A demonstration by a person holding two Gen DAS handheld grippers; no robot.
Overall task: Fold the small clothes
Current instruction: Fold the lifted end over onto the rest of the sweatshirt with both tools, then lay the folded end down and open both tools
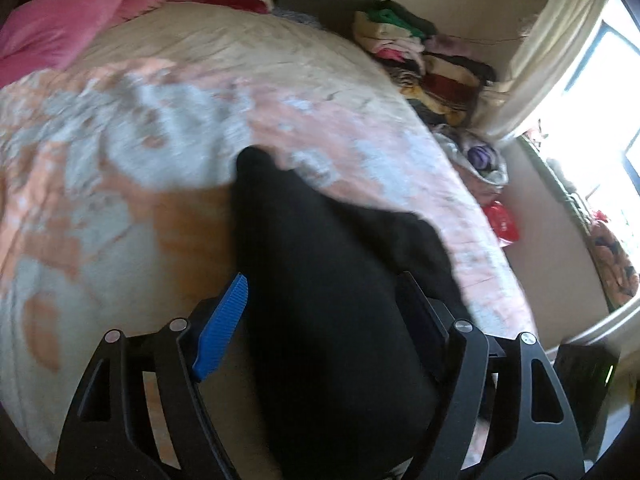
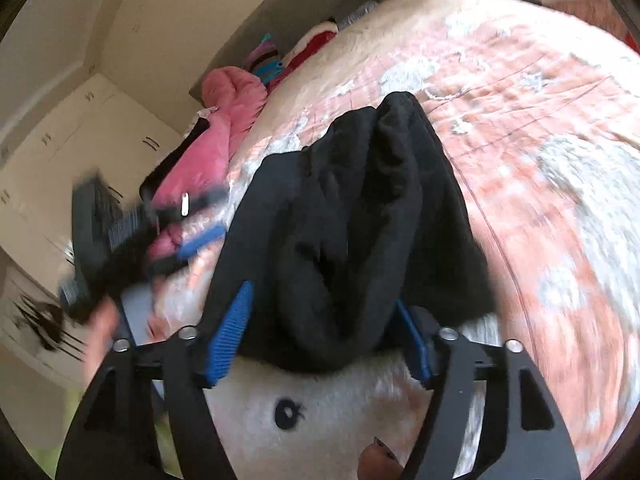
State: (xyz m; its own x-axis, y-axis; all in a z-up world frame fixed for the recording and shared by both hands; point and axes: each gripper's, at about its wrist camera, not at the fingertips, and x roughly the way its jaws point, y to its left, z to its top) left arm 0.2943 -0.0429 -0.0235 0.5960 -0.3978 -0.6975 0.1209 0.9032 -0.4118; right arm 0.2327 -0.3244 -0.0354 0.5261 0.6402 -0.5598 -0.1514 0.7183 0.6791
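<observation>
The black garment (image 2: pixel 360 216) hangs bunched between the fingers of the right gripper (image 2: pixel 320 332), its thick folds filling the gap from the left blue pad (image 2: pixel 230 332) to the right one, so the fingers look clenched on it, its upper end lifted above the bed (image 2: pixel 540 128); in the left wrist view the same dark cloth (image 1: pixel 320 280) runs down between the fingers of the left gripper (image 1: pixel 320 320), against the black right finger (image 1: pixel 420 320) but apart from the blue pad (image 1: pixel 222 328) on the left, so whether that gripper grasps it I cannot tell.

The bed carries a pink-and-white patterned blanket (image 1: pixel 120 128), blurred in both views; a pink jacket (image 2: pixel 224 128) lies at its far corner, just beside red and striped clothes (image 2: pixel 304 52); stacked folded clothes (image 1: pixel 424 52) sit past the bed's edge near the curtain (image 1: pixel 552 40) and the bright window (image 1: pixel 600 120); the left gripper shows blurred at the left of the right wrist view.
</observation>
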